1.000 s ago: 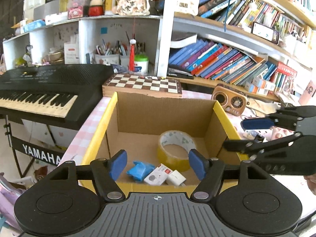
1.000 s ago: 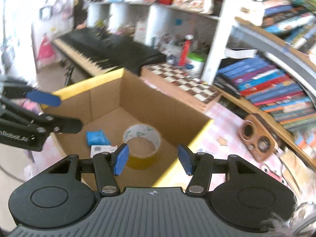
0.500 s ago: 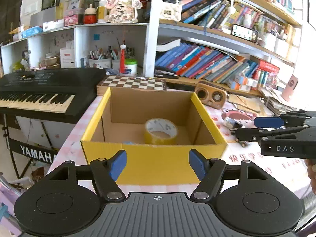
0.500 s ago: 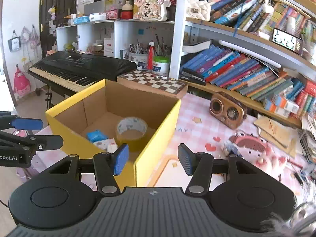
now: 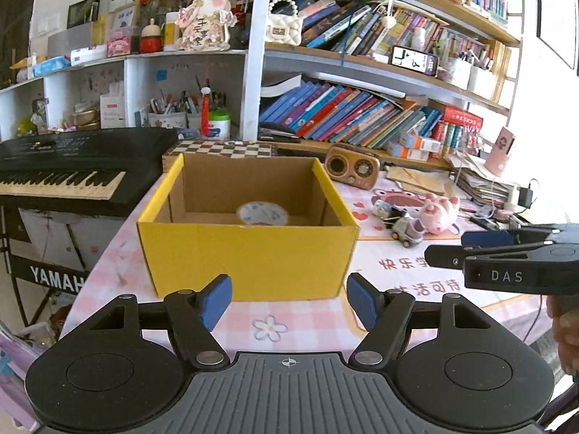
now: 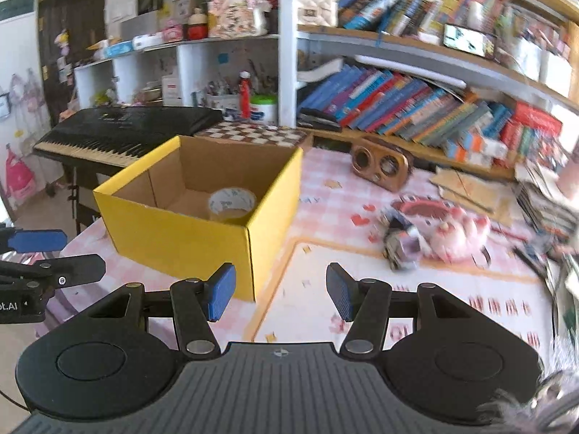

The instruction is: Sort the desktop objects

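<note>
The left gripper [image 5: 288, 302] and right gripper [image 6: 280, 296] are held with jaws spread and nothing between them, near the yellow cardboard box [image 5: 249, 253]. A tape roll [image 6: 231, 204] lies inside it; a toy car [image 5: 407, 231] and pink plush pig [image 5: 439, 209] sit beside it.

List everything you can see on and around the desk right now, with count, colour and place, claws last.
cardboard box: one, yellow outside, brown inside, open, near left of the desk
tape roll: one, yellowish, inside the box
chessboard: one, brown and white, behind the box
wooden radio: one, brown, right of the chessboard
toy car: one, grey and purple, on the desk right of the box
pink plush toy: one, beside the toy car
keyboard: one, black, left of the desk
books: many, mostly blue and red, leaning on the shelf behind
left claw: open, empty, facing the box
right claw: open, empty, near the box's right corner
</note>
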{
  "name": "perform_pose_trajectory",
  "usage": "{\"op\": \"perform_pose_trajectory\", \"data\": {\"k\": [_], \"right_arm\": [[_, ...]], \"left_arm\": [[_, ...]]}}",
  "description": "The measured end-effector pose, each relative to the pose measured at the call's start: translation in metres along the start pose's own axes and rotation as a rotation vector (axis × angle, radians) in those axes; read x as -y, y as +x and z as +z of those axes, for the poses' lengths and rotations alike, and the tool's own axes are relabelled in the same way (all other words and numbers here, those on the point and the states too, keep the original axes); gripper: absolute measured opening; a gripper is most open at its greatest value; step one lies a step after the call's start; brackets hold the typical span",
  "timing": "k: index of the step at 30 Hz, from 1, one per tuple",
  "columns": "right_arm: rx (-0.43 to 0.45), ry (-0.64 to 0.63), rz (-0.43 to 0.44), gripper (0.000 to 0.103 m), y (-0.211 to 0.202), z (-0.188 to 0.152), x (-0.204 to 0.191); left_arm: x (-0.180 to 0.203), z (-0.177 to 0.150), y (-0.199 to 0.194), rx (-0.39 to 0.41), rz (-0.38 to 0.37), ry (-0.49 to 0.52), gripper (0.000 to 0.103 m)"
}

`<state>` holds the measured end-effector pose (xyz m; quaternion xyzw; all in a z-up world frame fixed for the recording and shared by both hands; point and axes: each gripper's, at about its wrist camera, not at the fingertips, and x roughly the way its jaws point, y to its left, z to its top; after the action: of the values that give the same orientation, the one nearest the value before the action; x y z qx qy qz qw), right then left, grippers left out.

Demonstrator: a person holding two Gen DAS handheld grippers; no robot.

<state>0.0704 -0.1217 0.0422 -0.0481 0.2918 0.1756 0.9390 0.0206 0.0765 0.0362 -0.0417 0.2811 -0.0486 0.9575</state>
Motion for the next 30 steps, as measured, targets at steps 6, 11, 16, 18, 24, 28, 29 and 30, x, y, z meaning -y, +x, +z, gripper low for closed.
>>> {"op": "perform_pose_trajectory", "data": {"k": [6,11,16,18,24,28,29,30], "right_arm": [[-0.005,0.059,-0.064,0.054,-0.024,-0.029,0.007],[-0.032,0.114,-0.107,0.054,-0.032,-0.05,0.015],[-0.048,0.153,-0.132,0.056,-0.034,-0.059,0.025],[-0.053,0.157,-0.137,0.057,-0.034,-0.061,0.03],[-0.074,0.18,-0.156,0.058,-0.028,-0.061,0.057],[-0.09,0.195,-0.167,0.059,-0.022,-0.059,0.078],[-0.096,0.196,-0.168,0.059,-0.02,-0.058,0.083],[-0.1,0.193,-0.171,0.059,-0.017,-0.056,0.088]], "left_arm": [[0.015,-0.015,-0.007,-0.013,-0.017,0.021,0.072],[0.027,-0.019,-0.007,-0.033,-0.045,0.047,0.072],[0.04,-0.02,-0.001,-0.048,-0.067,0.078,0.072],[0.045,-0.02,0.003,-0.058,-0.075,0.083,0.072],[0.068,-0.015,0.024,-0.083,-0.106,0.102,0.072],[0.086,-0.01,0.04,-0.105,-0.127,0.122,0.072],[0.09,-0.009,0.045,-0.11,-0.132,0.124,0.072],[0.094,-0.008,0.049,-0.112,-0.135,0.125,0.072]]}}
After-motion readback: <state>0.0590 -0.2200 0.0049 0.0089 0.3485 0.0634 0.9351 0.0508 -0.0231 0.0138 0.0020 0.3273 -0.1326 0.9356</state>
